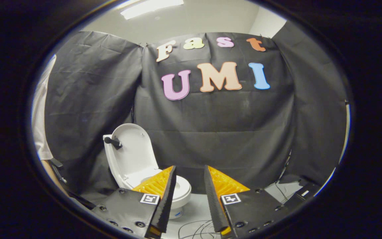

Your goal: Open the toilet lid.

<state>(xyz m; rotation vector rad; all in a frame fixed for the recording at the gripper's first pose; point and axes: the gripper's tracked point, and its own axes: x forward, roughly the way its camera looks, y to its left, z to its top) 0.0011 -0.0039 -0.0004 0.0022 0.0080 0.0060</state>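
Jaws parted, gripping nothing, gripper (189, 186) held apart from the toilet (181, 192). Beyond the left finger (164, 199), white toilet on the pale floor (197, 212). Toilet lid (133, 149) raised upright behind the bowl, a black handle (112, 142) on its edge. Black cloth wall (211, 132) behind the toilet; loose cables (197, 229) on the floor before it.

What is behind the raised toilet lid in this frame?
Behind the upright toilet lid hangs the black cloth wall. Any tank there is covered by the lid. The open gripper holds nothing; its left finger overlaps the bowl.
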